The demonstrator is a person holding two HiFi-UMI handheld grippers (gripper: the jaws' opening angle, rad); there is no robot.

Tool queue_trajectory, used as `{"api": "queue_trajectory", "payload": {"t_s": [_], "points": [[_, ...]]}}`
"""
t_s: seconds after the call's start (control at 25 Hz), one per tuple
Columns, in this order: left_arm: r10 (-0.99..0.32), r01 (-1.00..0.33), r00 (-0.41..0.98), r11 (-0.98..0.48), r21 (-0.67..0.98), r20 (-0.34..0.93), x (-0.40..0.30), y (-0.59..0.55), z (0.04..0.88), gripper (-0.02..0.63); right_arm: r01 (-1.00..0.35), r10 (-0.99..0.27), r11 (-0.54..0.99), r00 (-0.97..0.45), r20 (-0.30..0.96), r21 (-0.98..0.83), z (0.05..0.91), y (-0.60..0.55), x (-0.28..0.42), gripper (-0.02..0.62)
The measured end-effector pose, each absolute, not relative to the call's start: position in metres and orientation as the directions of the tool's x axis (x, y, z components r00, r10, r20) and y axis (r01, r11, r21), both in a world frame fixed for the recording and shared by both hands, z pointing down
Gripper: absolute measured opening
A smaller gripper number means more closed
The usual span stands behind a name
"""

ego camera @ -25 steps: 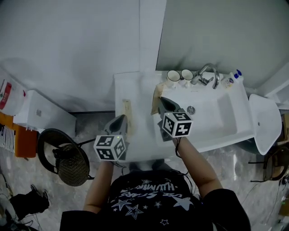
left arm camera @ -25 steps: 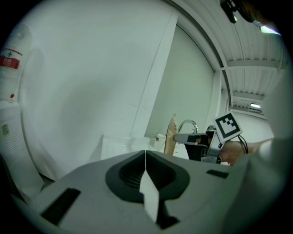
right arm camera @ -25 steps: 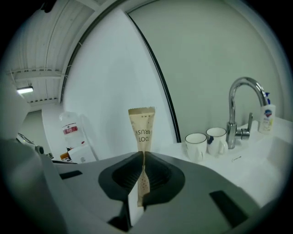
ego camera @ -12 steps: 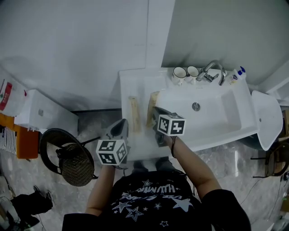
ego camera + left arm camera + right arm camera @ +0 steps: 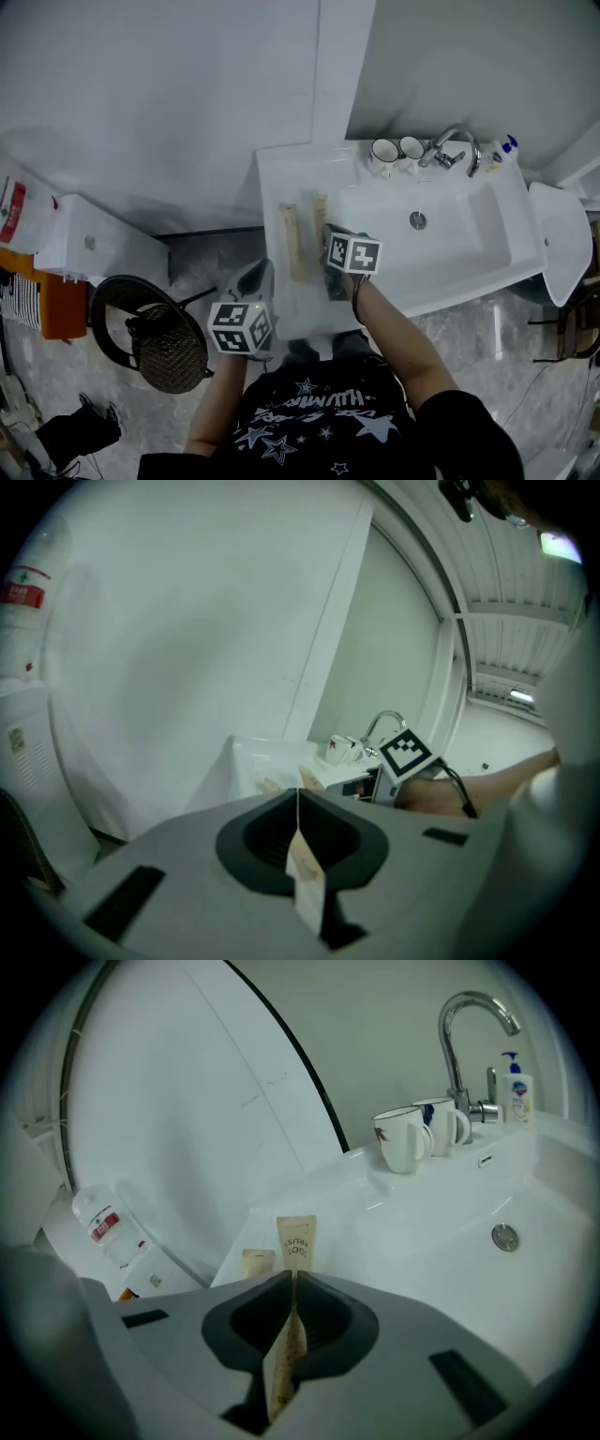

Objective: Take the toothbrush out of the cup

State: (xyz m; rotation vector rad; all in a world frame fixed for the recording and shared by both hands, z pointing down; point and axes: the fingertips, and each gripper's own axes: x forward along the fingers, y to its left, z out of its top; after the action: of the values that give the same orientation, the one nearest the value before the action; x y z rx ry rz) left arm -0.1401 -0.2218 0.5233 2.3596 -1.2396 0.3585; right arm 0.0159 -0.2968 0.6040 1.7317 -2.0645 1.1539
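At the counter point(image 5: 281, 171), your right gripper point(image 5: 289, 1279) pinches the toothbrush packet point(image 5: 295, 1241), lying straight ahead beside the second packet point(image 5: 256, 1262); your left gripper point(image 5: 298, 794), farther back, is closed empty.

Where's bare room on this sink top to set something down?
Bare: the counter between the two toothbrush packets and the cups; also the basin. Crowded: back rim by the faucet and soap bottle.

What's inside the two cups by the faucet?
Seen side-on, the near cup and the far cup hide their insides behind their walls; nothing sticks up above either rim. From the head view both openings look dark, nothing showing inside; the bottoms are too small to tell.
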Motion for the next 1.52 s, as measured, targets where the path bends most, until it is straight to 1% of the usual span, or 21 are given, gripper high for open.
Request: {"api": "queue_trajectory", "payload": {"t_s": [0.2, 0.4, 0.44, 0.48, 0.52, 0.76, 0.8, 0.92, 0.96, 1.16, 1.52], "points": [[-0.702, -0.821, 0.571, -0.500, 0.275, 0.426, -0.147, -0.221, 0.526, 0.020, -0.919, -0.719, -0.021, -0.260, 0.644, -0.394, 0.614, -0.302, 0.012, 0.028], [-0.688, -0.812, 0.583, -0.512, 0.280, 0.432, -0.153, -0.217, 0.531, 0.020, -0.919, -0.721, -0.004, -0.271, 0.638, -0.395, 0.614, -0.304, 0.007, 0.030], [-0.685, -0.809, 0.587, -0.515, 0.282, 0.432, -0.154, -0.216, 0.531, 0.020, -0.918, -0.725, 0.000, -0.273, 0.632, -0.396, 0.612, -0.303, 0.007, 0.044], [-0.682, -0.807, 0.590, -0.518, 0.285, 0.432, -0.155, -0.215, 0.531, 0.019, -0.918, -0.732, 0.003, -0.272, 0.624, -0.396, 0.609, -0.302, 0.007, 0.080], [-0.678, -0.803, 0.595, -0.521, 0.288, 0.431, -0.156, -0.213, 0.532, 0.020, -0.919, -0.741, 0.004, -0.268, 0.616, -0.395, 0.605, -0.299, 0.008, 0.100], [-0.664, -0.782, 0.623, -0.544, 0.304, 0.413, -0.153, -0.207, 0.535, 0.020, -0.940, -0.823, 0.016, -0.205, 0.530, -0.340, 0.576, -0.272, 0.027, 0.100], [-0.669, -0.782, 0.623, -0.544, 0.304, 0.405, -0.153, -0.207, 0.534, 0.020, -0.945, -0.835, 0.023, -0.197, 0.513, -0.325, 0.571, -0.267, 0.030, 0.096], [-0.678, -0.783, 0.621, -0.541, 0.305, 0.392, -0.152, -0.207, 0.529, 0.019, -0.955, -0.860, 0.054, -0.193, 0.473, -0.290, 0.556, -0.255, 0.033, 0.035], [-0.679, -0.783, 0.622, -0.541, 0.307, 0.391, -0.151, -0.206, 0.528, 0.020, -0.957, -0.864, 0.071, -0.199, 0.462, -0.280, 0.552, -0.251, 0.032, 0.028], [-0.681, -0.782, 0.623, -0.538, 0.314, 0.386, -0.141, -0.194, 0.527, 0.020, -0.960, -0.884, 0.142, -0.232, 0.406, -0.239, 0.536, -0.237, 0.032, 0.017], [-0.678, -0.767, 0.642, -0.577, 0.282, 0.358, -0.100, -0.131, 0.506, 0.020, -0.956, -0.906, 0.158, -0.240, 0.349, -0.247, 0.514, -0.164, 0.065, 0.014]]}}
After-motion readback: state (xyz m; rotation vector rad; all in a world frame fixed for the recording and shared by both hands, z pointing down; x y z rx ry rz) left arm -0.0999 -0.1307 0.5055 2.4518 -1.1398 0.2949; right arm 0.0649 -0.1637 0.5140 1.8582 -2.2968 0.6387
